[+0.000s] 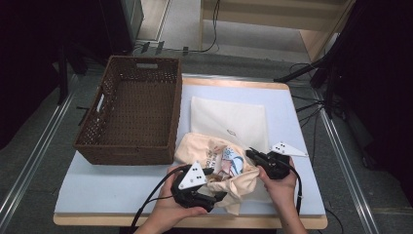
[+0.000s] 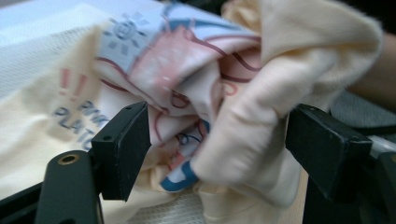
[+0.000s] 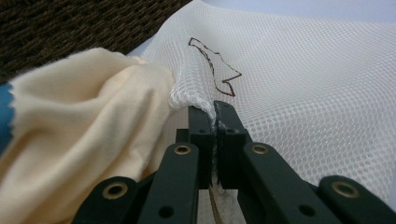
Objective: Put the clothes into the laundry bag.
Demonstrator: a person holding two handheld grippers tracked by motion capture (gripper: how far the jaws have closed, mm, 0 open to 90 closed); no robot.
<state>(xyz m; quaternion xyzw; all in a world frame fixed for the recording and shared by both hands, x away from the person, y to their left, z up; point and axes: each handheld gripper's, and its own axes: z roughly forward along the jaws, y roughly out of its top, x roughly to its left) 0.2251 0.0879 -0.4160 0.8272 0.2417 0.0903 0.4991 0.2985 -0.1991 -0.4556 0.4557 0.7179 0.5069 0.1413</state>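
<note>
A crumpled cream cotton garment [image 1: 214, 165] printed with pink and blue cartoon artwork, a small sun and partly readable blue lettering lay bunched at the near edge of the table, on top of the lower edge of a white mesh laundry bag [image 1: 229, 119]. Its folds were loose and rumpled, with the printed side turned partly upward and plain cream fabric rolled over at the right. The mesh bag lay flat behind it, with a thin brown outlined mark on its surface. The left gripper [image 2: 217, 154] sat at the garment's near left side; its black jaws stood apart with a fold of the cream cloth between them, the pads not pressing on it. The right gripper [image 3: 214, 122] was at the garment's right side, its jaws closed tight on a pinched-up edge of the white mesh, which rose in a small ridge just beside the cream fabric. A dark brown woven wicker basket [image 1: 129, 109] stood on the left of the pale blue table top [image 1: 107, 185], just beside the garment and the bag. Each gripper was held by a person's hand coming in from the near edge.
</note>
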